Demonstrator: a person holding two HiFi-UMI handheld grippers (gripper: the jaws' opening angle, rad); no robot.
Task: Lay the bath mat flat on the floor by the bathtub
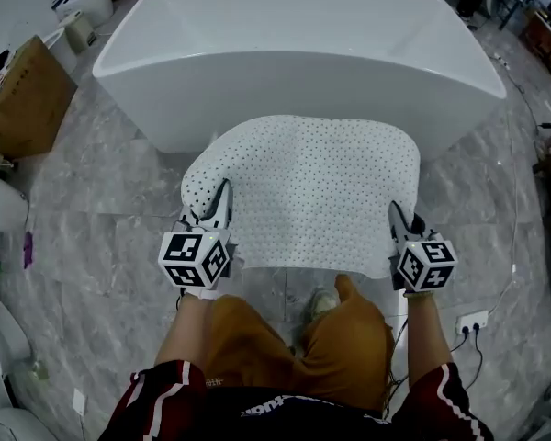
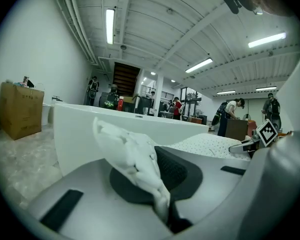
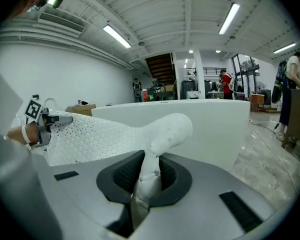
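Observation:
A white perforated bath mat (image 1: 308,191) hangs spread between my two grippers, in front of the white bathtub (image 1: 298,58). My left gripper (image 1: 213,217) is shut on the mat's near left corner, which bunches up between its jaws (image 2: 140,166). On the other side, my right gripper (image 1: 402,230) is shut on the near right corner; a folded tongue of mat (image 3: 155,149) rises out of the pinch. The far edge of the mat curves down toward the grey marble floor (image 1: 101,200) by the tub. From the right gripper view, the left gripper (image 3: 37,118) shows across the stretched mat.
A cardboard box (image 1: 23,99) stands on the floor at the left of the tub. A white power strip with cable (image 1: 471,321) lies at the right, near my legs. The person's knees and shoe (image 1: 323,303) are just below the mat. People and shelving show far off behind the tub.

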